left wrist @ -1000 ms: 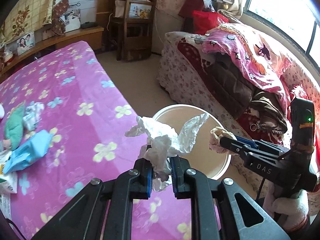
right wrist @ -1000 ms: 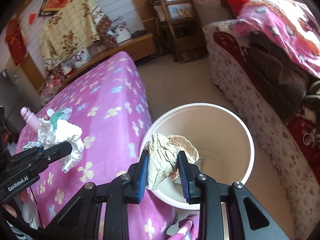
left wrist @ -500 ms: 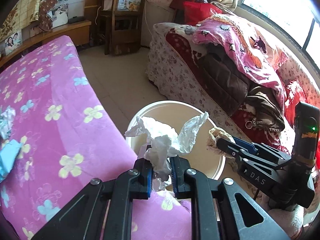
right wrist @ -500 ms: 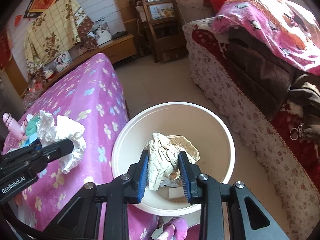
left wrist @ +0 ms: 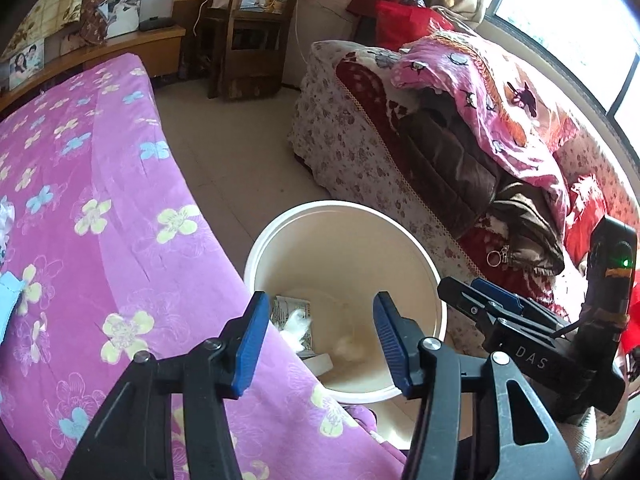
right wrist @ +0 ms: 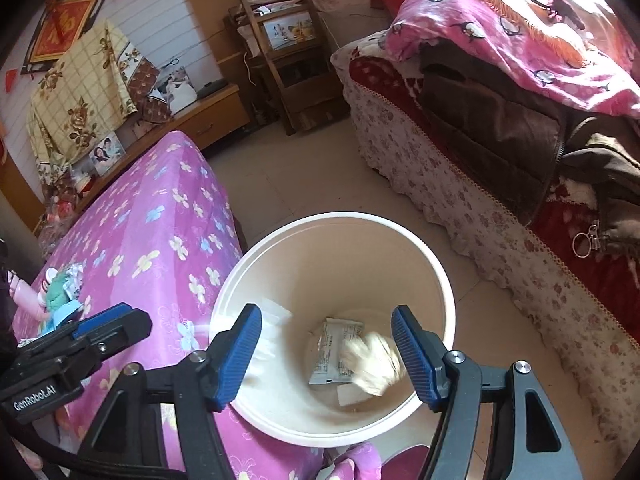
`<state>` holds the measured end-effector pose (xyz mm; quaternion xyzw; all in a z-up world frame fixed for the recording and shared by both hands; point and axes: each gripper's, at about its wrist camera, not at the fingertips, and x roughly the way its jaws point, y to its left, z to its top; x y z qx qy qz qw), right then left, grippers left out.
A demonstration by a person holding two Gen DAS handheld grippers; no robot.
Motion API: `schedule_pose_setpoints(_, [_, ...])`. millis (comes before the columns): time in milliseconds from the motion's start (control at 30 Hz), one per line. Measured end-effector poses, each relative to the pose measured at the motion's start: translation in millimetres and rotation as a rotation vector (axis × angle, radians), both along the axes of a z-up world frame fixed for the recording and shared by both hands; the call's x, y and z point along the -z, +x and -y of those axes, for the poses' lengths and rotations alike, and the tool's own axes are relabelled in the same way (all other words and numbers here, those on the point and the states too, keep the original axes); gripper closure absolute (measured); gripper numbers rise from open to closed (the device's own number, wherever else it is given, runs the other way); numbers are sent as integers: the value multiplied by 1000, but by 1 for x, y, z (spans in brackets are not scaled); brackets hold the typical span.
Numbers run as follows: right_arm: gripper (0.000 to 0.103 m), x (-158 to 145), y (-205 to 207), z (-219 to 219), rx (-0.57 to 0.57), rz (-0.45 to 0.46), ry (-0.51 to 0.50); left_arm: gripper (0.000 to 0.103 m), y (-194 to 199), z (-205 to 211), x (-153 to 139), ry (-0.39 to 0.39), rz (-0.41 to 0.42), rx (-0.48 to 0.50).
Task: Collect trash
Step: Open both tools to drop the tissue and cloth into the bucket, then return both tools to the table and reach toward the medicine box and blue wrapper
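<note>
Both grippers — left (left wrist: 318, 334), right (right wrist: 326, 356) — jaws just opened, empty over bucket (right wrist: 440, 280) | risk: falling tissue (right wrist: 374, 362) settles high, later wads spill out | more trash (right wrist: 60, 292) waits on bed (right wrist: 140, 232)

A lived-in bedroom at home

A bed (left wrist: 100, 208) under a pink flowered cover fills the left; a floral-draped sofa (left wrist: 360, 148) heaped with blankets lies right, a wooden shelf (left wrist: 252, 28) and family photos (left wrist: 26, 62) sit upper left, and a window (left wrist: 568, 12) is upper right.

One white bucket (right wrist: 438, 280), two open claws, one printed wrapper (right wrist: 334, 350), one crumpled tissue (right wrist: 374, 362).
</note>
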<state>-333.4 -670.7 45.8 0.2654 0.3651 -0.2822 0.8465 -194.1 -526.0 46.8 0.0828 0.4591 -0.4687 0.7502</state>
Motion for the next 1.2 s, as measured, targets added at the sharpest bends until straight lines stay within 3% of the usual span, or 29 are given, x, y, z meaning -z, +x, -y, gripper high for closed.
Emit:
schedule_pose_setpoints(567, [32, -2, 12, -15, -44, -45, -49, 48, 2, -40, -9, 13, 77, -67])
schedule_pose_setpoints(733, [32, -4, 17, -21, -57, -42, -65, 48, 5, -68, -16, 10, 103, -111])
schedule_pose_setpoints(867, [32, -7, 20, -28, -74, -33, -77, 38, 7, -96, -24, 10, 147, -163])
schedule_pose_setpoints(967, [32, -11, 24, -36, -98, -25, -89, 36, 8, -115, -29, 13, 162, -193])
schedule_pose_setpoints(1200, [32, -19, 41, -67, -211, 11, -2, 32, 6, -171, -43, 19, 212, -256])
